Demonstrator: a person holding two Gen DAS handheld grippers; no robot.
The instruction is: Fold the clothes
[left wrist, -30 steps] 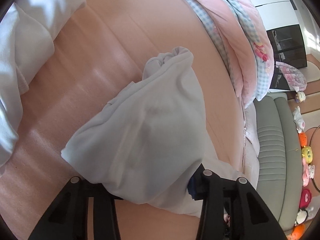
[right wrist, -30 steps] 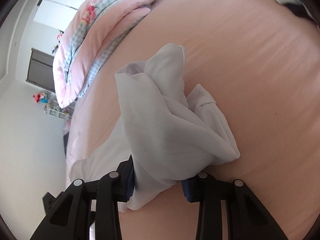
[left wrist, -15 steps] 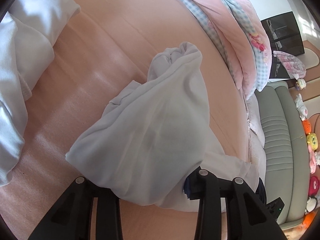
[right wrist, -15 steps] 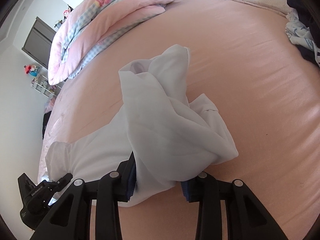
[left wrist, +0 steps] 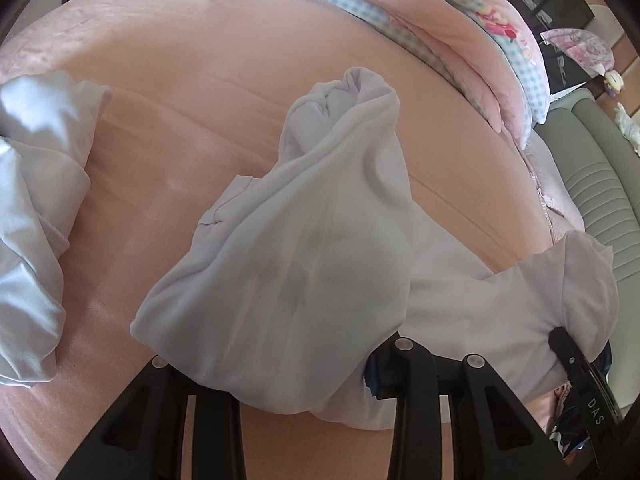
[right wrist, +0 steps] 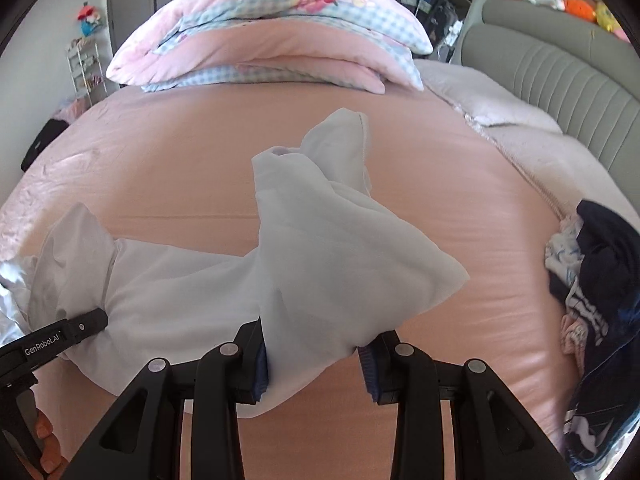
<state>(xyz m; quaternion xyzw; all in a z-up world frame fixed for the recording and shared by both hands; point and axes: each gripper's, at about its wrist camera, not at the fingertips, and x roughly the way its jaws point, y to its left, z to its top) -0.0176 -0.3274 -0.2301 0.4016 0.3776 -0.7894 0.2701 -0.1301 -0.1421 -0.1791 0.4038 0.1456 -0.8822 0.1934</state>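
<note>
While bunched, garment [right wrist: 336, 256] spans both tongs — gripped.

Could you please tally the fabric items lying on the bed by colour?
White garment, held by both grippers: 1
Pale blue satin garment: 1
Dark navy clothes pile: 1
Pink-and-blue checked quilt, folded: 1
Total: 4

Reading "GenRobot.AI" in white letters along the black left gripper [right wrist: 82, 326], showing at the lower left of the right wrist view. Reading "DAS" in white on the black right gripper [left wrist: 560, 340], showing at the lower right of the left wrist view. Showing pale lettering on the dark garment [right wrist: 600, 280] at the right edge, too creased for reading.
</note>
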